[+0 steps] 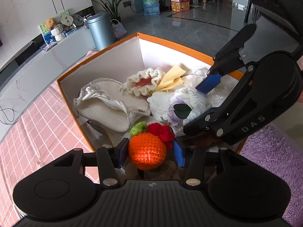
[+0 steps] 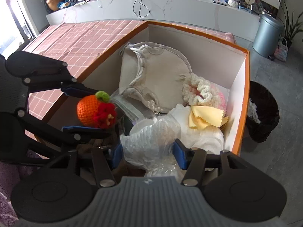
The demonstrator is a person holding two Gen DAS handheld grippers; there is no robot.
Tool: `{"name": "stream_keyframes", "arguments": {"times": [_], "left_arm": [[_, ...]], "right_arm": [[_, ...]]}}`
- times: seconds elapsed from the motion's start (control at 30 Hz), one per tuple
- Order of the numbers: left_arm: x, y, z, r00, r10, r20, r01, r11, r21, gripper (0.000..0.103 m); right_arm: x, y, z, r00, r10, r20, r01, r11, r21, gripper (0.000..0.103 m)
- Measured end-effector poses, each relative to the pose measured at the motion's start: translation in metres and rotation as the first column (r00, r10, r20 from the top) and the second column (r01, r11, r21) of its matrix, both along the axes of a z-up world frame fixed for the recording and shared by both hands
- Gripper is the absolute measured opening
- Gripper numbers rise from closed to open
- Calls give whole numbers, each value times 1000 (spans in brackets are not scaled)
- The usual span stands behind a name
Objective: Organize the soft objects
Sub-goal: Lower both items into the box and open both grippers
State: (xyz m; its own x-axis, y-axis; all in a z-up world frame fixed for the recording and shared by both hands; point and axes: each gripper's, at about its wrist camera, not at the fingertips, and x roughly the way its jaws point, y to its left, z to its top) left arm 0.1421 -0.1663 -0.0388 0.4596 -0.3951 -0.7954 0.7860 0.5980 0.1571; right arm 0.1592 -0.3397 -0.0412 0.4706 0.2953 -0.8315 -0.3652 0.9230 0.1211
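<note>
Left wrist view: the left gripper [image 1: 149, 153] holds the crocheted orange [image 1: 147, 151] between its pads, just above the near edge of the orange box [image 1: 170, 41]. The box already contains a cream bag [image 1: 108, 104], a crochet hat [image 1: 144, 83] and a yellow cloth [image 1: 172, 79] — much seems done.

Right wrist view: the right gripper [image 2: 149, 155] has its fingers half-wide around the plastic-wrapped bundle [image 2: 151, 138]; I cannot tell if they press it.

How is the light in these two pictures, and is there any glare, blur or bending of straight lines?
Left wrist view: sharp; a bright patch burns out the box inner wall, a hot spot glows on the crochet orange, and the floor is glossy with reflections. Right wrist view: sharp, softer light; the white plastic bag shines. Both views: fisheye bends the box edges and counter.
</note>
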Motion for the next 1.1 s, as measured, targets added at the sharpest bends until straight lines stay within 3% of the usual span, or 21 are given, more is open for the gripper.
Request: {"name": "stream_keyframes", "arguments": {"times": [0.13, 0.37, 0.87, 1.1], "left_arm": [[0, 0, -1, 1000, 4, -6, -4, 1000, -3, 57], [-5, 4, 5, 1000, -1, -14, 1, 1000, -13, 73], [-33, 25, 38, 995, 30, 91, -23, 997, -73, 76], [-46, 47, 56, 986, 98, 132, -74, 982, -172, 76]], "right_arm": [[-4, 2, 6, 1000, 16, 24, -15, 1000, -16, 64], [-13, -3, 17, 999, 2, 50, -1, 1000, -13, 70], [-41, 4, 54, 990, -25, 140, 32, 998, -52, 77], [-60, 14, 76, 973, -48, 225, 63, 996, -58, 83]]}}
